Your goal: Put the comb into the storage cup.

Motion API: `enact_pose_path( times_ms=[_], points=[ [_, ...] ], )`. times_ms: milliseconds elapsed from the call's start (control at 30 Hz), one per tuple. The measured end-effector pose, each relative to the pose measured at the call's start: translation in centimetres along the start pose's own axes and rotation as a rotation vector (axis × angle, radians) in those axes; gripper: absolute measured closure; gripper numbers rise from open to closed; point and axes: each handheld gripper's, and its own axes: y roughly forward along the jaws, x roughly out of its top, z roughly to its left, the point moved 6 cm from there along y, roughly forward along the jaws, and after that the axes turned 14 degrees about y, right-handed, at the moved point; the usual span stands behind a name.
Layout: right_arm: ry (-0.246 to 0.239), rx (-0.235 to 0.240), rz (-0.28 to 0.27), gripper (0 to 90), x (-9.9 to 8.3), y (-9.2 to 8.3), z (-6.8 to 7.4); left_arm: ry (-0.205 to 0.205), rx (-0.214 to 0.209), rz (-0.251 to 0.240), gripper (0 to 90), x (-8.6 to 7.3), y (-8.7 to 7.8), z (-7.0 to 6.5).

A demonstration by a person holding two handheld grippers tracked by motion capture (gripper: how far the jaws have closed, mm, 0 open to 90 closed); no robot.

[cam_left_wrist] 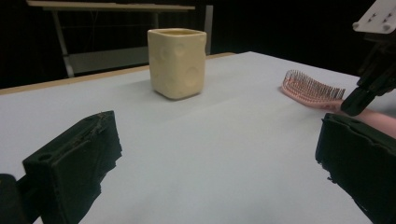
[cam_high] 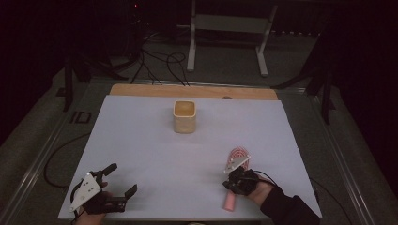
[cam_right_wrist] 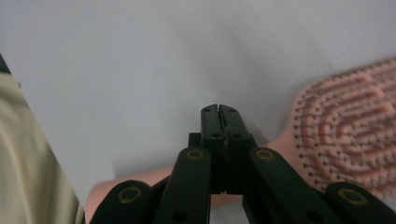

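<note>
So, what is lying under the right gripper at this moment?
Under the right gripper lies the pink hairbrush, bristles up, on the white sheet. Its closed jaws cover the middle of the handle; whether they touch it is unclear.

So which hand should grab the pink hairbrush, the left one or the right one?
Probably the right. The right gripper, jaws shut with nothing between them, hangs right over the pink hairbrush and its handle. The left gripper is open but far across the white table.
</note>
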Motion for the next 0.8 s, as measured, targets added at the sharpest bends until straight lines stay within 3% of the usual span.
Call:
enact_pose_path(
  times_ms=[367, 567, 667, 800],
  points=[
    [0.038, -0.019, -0.004, 90.0, -2.6, -2.0, -2.4, 0.001, -0.001, 0.0, 0.3, 0.0, 0.0, 0.0],
    [0.049, -0.078, 0.022, 90.0, -4.1, -2.9, -4.0, 0.001, 0.002, 0.0, 0.3, 0.1, 0.0, 0.0],
    [0.067, -0.123, 0.029, 90.0, -4.8, -3.2, -5.5, -0.001, 0.003, 0.001, 0.3, 0.1, 0.0, 0.0],
    [0.083, -0.143, 0.045, 90.0, -5.4, -3.4, -6.9, -0.001, 0.002, 0.003, 0.3, 0.1, 0.1, 0.0]
  ],
)
